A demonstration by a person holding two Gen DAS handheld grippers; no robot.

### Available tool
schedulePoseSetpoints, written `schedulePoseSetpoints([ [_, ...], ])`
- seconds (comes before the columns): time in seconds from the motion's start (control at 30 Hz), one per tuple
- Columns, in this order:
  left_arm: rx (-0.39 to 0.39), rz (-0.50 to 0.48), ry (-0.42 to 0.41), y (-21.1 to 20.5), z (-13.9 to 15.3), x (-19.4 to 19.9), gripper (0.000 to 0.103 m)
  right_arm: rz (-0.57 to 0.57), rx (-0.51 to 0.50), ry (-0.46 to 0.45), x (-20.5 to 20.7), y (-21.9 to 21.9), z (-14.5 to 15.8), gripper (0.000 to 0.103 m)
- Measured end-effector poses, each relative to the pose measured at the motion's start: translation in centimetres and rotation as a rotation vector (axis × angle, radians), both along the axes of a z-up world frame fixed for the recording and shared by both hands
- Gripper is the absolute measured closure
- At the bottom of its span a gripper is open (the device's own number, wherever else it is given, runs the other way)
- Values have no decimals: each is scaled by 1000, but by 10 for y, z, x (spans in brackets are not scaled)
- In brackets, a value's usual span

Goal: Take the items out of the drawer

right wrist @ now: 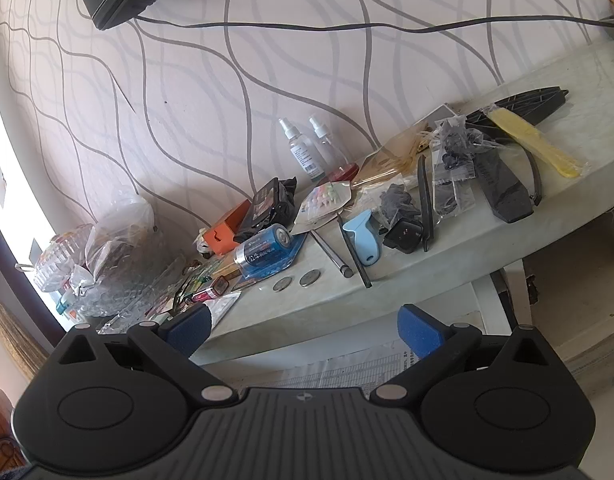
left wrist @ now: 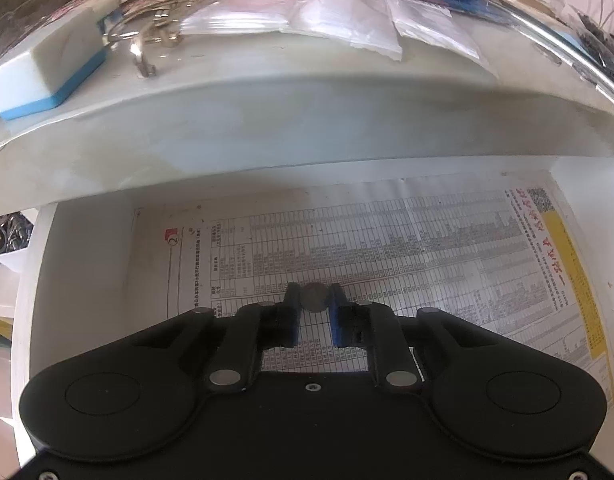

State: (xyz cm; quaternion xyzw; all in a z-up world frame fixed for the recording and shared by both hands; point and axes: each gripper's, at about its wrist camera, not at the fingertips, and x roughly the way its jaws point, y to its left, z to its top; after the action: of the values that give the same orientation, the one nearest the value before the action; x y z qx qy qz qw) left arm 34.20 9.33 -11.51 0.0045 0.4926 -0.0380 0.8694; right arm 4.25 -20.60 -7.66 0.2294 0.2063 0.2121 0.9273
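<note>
In the left wrist view the open white drawer (left wrist: 87,272) is lined with a printed newspaper sheet (left wrist: 407,240). My left gripper (left wrist: 314,299) points down into it, its blue pads shut on a small grey coin (left wrist: 314,300) held on edge just above the paper. No other loose item shows in the drawer. In the right wrist view my right gripper (right wrist: 305,320) hovers open and empty over the drawer's front, facing the countertop edge (right wrist: 347,300). Two coins (right wrist: 297,280) lie on the counter just beyond it.
The grey countertop (left wrist: 267,112) overhangs the drawer's back. On it lie a blue-and-white box (left wrist: 47,76), keys (left wrist: 143,44), clear plastic bags (left wrist: 347,20), a large battery pack (right wrist: 263,250), spray bottles (right wrist: 307,148), a blue peeler (right wrist: 361,236), a yellow comb (right wrist: 535,144) and a glass dish (right wrist: 107,272).
</note>
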Motion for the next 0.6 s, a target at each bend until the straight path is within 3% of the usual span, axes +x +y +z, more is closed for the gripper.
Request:
schedulePoseSetpoints([
  [0.3, -61, 23, 20, 11, -3, 3, 101, -1, 1, 2, 1, -1, 1, 1],
  [0.37, -50, 31, 14, 9, -3, 4, 93, 4, 1, 3, 3, -1, 0, 0],
  [0.43, -27, 30, 1, 6, -2, 5, 74, 4, -2, 2, 3, -1, 0, 0],
  [0.5, -4, 26, -12, 3, -1, 5, 64, 4, -4, 2, 3, -1, 0, 0],
  [0.6, -7, 24, -9, 1, -2, 6, 61, 6, -7, 2, 4, -1, 1, 0],
])
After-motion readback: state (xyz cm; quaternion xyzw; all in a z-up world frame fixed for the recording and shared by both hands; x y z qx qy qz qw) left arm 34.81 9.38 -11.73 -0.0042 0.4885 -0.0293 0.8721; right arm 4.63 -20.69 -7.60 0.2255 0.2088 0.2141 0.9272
